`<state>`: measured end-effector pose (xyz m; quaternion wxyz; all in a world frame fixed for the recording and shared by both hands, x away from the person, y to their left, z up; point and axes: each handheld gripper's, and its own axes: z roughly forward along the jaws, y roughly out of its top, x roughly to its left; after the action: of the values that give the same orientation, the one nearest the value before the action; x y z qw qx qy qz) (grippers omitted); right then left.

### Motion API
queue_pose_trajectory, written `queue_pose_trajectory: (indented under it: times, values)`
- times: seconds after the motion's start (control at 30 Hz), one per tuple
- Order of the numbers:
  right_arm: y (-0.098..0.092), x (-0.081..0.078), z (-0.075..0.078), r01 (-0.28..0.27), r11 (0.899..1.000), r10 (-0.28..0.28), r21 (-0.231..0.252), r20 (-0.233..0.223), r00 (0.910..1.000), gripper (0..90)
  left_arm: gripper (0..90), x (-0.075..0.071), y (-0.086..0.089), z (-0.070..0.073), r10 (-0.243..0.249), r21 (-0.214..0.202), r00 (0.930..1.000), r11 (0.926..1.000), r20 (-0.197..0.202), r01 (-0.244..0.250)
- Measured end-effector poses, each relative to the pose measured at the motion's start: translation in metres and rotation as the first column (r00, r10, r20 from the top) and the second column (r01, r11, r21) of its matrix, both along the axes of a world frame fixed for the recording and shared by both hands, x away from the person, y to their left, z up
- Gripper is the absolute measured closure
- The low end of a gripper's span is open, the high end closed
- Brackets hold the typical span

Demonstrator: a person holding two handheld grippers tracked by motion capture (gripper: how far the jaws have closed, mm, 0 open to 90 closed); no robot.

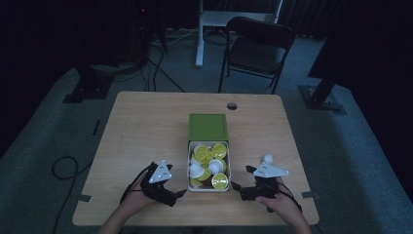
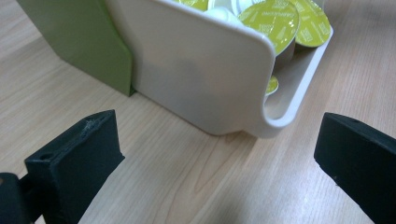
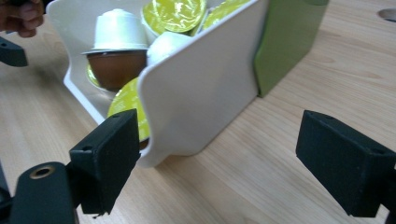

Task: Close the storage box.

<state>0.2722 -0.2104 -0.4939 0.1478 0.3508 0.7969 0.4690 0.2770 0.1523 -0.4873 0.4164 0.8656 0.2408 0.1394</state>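
Both tools gape wide — the left tool (image 1: 181, 193) and right tool (image 1: 235, 186) flank the white tray (image 1: 189, 168) of capsules (image 1: 219, 181) (near table (image 1: 146, 126) edge), grasping nothing.

i've got the high view looking forward and down over the whole table (image 1: 146, 122), from well back. my left gripper view sits low and close at the tray (image 2: 196, 70), facing its left wall. my right gripper view faces its right wall, just as near. all three share that tray and the green box (image 1: 208, 126).
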Motion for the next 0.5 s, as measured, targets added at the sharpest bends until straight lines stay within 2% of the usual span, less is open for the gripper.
queue_pose_trajectory:
  times: [0.27,0.5]
  values:
    - [0.005,0.007,-0.005,0.003,1.0,-0.003,0.008,-0.018,0.9998,13.2,0.5,0.009,-0.004,0.001,0.016,-0.033,0.9993,0.9993,0.033,-0.014]
    - [0.007,0.01,-0.008,-0.001,1.0,0.001,0.011,-0.027,0.9996,13.2,0.5,0.017,-0.009,0.0,0.027,-0.009,0.9983,0.9996,0.051,-0.027]
